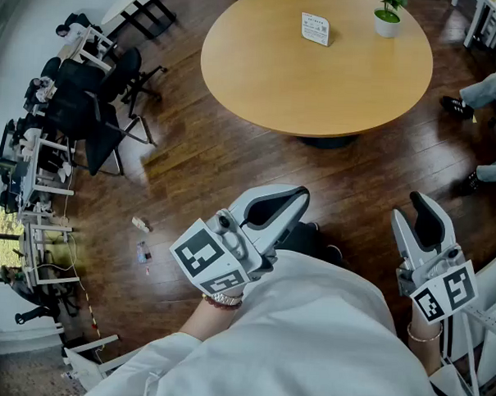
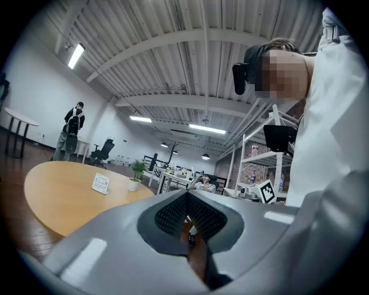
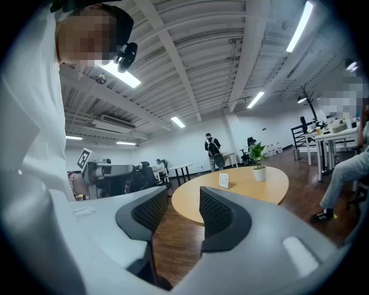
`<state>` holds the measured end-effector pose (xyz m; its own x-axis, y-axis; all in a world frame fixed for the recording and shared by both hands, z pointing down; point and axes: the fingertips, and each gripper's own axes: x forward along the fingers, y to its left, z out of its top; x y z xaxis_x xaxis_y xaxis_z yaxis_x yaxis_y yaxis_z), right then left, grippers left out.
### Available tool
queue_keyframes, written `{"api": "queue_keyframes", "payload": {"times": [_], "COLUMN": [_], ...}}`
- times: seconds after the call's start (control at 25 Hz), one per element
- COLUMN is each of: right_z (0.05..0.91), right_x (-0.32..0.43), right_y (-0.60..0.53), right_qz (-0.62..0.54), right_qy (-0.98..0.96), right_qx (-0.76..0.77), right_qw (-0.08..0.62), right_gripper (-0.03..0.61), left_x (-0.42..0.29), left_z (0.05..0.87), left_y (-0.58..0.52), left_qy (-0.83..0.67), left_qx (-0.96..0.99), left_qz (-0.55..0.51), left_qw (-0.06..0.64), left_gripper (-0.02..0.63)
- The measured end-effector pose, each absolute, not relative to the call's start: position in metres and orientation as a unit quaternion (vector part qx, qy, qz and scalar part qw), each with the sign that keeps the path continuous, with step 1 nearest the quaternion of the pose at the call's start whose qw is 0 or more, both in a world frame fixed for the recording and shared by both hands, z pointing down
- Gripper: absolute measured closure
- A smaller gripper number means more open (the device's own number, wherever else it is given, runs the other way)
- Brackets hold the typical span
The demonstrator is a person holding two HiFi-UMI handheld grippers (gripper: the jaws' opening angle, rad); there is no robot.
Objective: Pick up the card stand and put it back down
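The white card stand [image 1: 315, 29] stands upright on the far part of the round wooden table [image 1: 302, 89]. It also shows small in the left gripper view [image 2: 101, 183] and the right gripper view [image 3: 224, 180]. Both grippers hang well short of the table, near my body. My left gripper [image 1: 300, 197] is shut: its dark pads [image 2: 173, 213] meet at the tips with nothing between them. My right gripper [image 1: 422, 206] is open. A clear gap shows between its pads [image 3: 151, 210], and only floor and table are seen through it.
A small potted plant [image 1: 388, 19] stands on the table to the right of the card stand. Black office chairs [image 1: 105, 96] and desks line the left. A seated person's legs [image 1: 491, 90] reach in at the right. Small litter [image 1: 142, 225] lies on the wooden floor.
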<state>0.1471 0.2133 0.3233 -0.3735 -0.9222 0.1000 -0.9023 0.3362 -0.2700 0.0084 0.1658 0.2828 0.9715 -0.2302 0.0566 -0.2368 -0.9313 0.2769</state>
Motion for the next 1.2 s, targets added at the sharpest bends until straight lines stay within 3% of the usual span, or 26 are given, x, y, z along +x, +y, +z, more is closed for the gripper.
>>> {"api": "queue_keyframes", "payload": {"times": [0.2, 0.6, 1.2], "right_z": [0.335, 0.316, 0.314], "right_x": [0.134, 0.123, 0.154], "right_y": [0.157, 0.035, -0.089], "right_qz": [-0.141, -0.160, -0.156], "right_qy": [0.823, 0.805, 0.780], "right_qx": [-0.550, -0.570, -0.603], "right_qw": [0.022, 0.033, 0.055], "right_gripper": [0.420, 0.440, 0.439], "left_x": [-0.007, -0.030, 0.011], "left_z": [0.301, 0.291, 0.313], "left_y": [0.105, -0.016, -0.139], "left_qy": [-0.138, -0.121, -0.070], "left_qx": [0.975, 0.978, 0.982], "left_qz": [-0.004, -0.031, -0.011], "left_qw": [0.175, 0.170, 0.174], "left_gripper": [0.614, 0.614, 0.614]}}
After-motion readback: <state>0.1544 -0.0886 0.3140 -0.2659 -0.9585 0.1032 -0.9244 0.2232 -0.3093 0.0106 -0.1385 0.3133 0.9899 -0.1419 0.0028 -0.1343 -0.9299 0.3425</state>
